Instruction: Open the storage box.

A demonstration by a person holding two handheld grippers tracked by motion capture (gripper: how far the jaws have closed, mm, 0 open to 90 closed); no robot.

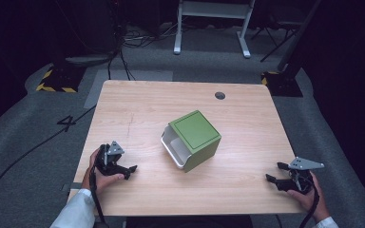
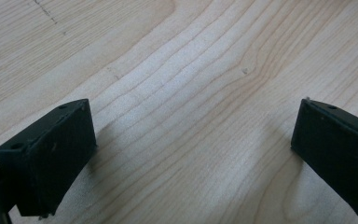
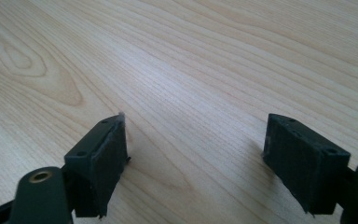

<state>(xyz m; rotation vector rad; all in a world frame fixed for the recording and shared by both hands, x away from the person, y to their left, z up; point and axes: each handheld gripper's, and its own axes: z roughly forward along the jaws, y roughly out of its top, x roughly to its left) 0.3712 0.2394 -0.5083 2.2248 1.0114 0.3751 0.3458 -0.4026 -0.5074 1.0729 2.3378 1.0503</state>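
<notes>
A green box [image 1: 197,135] with a white open side facing front-left lies on the wooden table [image 1: 138,102] near its middle. My left gripper [image 1: 129,171] rests low at the table's front left, held in a hand, jaws spread wide with nothing between them. Bare wood lies between its two black pads [image 2: 51,158]. My right gripper [image 1: 275,172] sits at the front right, also open and empty, and points left toward the box. In the right gripper view its pads [image 3: 100,163] stand far apart just over the tabletop.
A round cable hole [image 1: 220,95] sits near the table's far right edge. Beyond the table, a white desk frame [image 1: 211,23] and black stands with cables stand on the grey floor. Bare wood surrounds the box on all sides.
</notes>
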